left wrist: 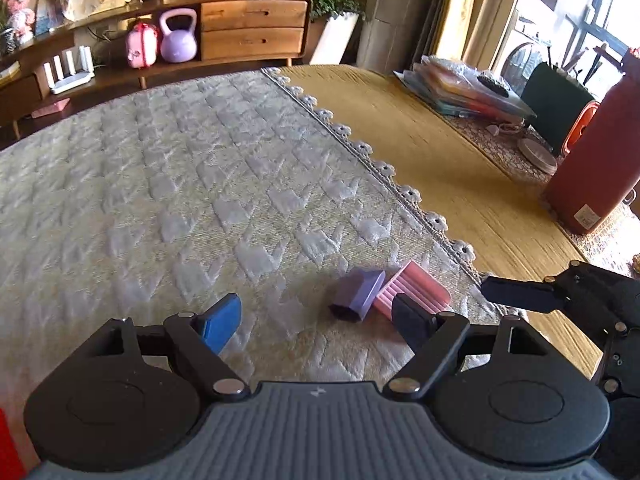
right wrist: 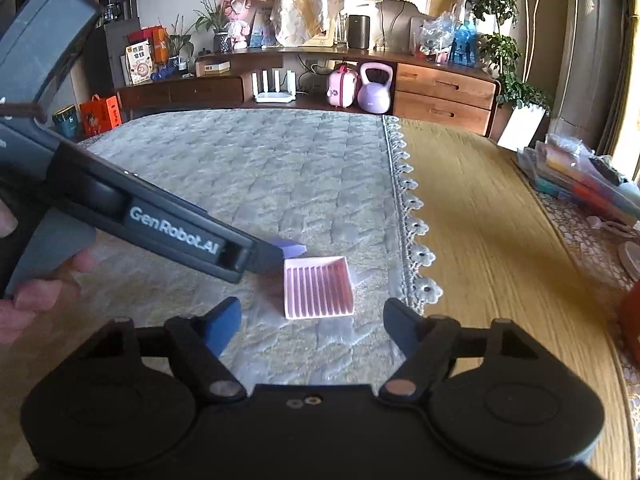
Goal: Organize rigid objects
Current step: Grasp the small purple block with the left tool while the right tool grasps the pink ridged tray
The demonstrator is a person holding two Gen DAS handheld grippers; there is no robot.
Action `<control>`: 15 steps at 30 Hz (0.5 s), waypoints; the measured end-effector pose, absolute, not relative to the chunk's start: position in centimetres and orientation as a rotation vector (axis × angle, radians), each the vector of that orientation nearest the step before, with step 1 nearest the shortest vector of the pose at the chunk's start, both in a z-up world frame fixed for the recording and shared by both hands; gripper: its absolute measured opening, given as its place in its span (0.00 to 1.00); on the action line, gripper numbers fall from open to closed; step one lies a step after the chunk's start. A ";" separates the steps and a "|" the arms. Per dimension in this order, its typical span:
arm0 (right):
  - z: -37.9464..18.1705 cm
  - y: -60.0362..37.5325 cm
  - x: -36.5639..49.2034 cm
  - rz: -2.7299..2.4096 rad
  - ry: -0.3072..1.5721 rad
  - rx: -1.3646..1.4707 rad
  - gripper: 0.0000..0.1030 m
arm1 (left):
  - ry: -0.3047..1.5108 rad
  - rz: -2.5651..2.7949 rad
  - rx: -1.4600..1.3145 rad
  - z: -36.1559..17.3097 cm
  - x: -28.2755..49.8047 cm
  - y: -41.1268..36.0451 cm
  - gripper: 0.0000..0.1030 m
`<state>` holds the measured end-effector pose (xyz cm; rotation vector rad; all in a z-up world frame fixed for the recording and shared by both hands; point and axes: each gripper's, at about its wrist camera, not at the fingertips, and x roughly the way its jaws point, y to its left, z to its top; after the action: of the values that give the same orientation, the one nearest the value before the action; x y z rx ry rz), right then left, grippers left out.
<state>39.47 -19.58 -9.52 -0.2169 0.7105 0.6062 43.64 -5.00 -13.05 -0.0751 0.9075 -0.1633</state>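
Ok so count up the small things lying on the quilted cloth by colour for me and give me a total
Purple: 1, the purple box, lying on its side.
Pink: 1, the pink ridged tray, right beside it.
Total: 2 on the quilted cloth.
Both tongs, left and right, are open and hold nothing.

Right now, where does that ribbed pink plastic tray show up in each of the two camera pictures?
Left wrist view: the ribbed pink plastic tray lies low and right of centre, touching a small purple plastic box on its left.
Right wrist view: the tray sits near the centre, ribs facing up, the purple box peeking out behind it.
Shared landmark: the lace flower edging of the quilted cloth, just right of the tray.
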 end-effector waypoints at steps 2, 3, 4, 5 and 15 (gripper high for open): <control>-9.8 -19.4 39.6 0.606 0.704 -0.228 0.74 | 0.912 -0.165 -0.074 -13.5 44.1 -5.0 0.79; -10.0 -19.4 39.7 0.606 0.704 -0.229 0.72 | 0.902 -0.167 -0.074 -13.6 44.2 -5.0 0.79; -10.1 -19.4 39.8 0.610 0.706 -0.228 0.71 | 0.898 -0.171 -0.073 -13.6 44.4 -5.0 0.79; -10.2 -19.4 39.9 0.615 0.709 -0.228 0.69 | 0.894 -0.175 -0.069 -13.6 44.6 -5.1 0.79; -10.4 -19.7 40.5 0.583 0.691 -0.206 0.45 | 0.838 -0.214 -0.013 -13.9 44.4 -6.6 0.53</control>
<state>40.51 -19.75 -10.37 -0.2063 0.6910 0.5828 44.42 -6.62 -13.85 -0.0132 0.8385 -0.2144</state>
